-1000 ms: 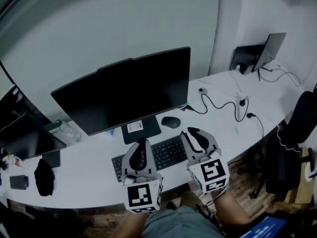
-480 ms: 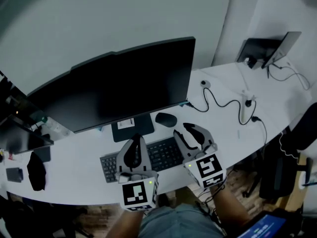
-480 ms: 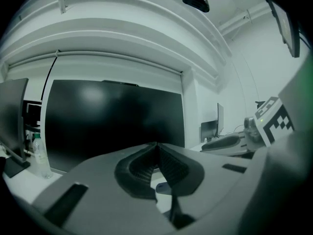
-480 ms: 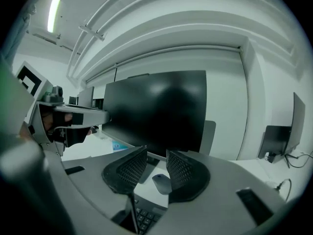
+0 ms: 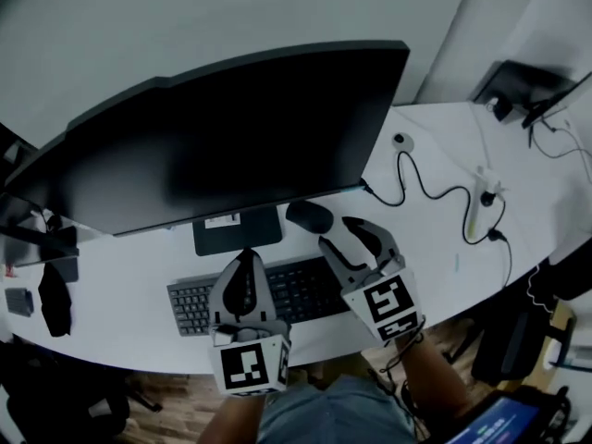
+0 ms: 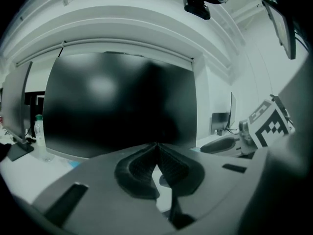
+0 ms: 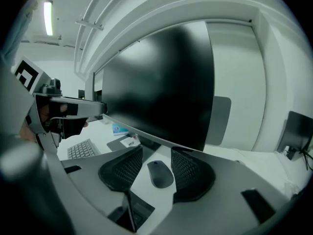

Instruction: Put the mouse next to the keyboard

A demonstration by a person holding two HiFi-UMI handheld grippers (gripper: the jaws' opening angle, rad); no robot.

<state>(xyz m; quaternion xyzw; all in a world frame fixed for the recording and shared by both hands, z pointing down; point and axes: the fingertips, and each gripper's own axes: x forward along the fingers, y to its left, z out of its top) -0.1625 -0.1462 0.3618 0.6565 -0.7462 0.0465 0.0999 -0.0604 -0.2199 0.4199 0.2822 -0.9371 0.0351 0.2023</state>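
In front of the monitor (image 5: 231,137) lies the keyboard (image 5: 301,289). Your right gripper (image 5: 342,232) is opening, empty; your left gripper (image 5: 245,255) is closed on nothing. The mouse (image 5: 310,216) sits under the monitor's right half: straddle it squarely before closing.

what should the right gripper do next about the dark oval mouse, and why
Probably ease the right gripper forward and down around the dark oval mouse: its jaws are opening, the mouse lies on the white desk ahead, framed between them but untouched.
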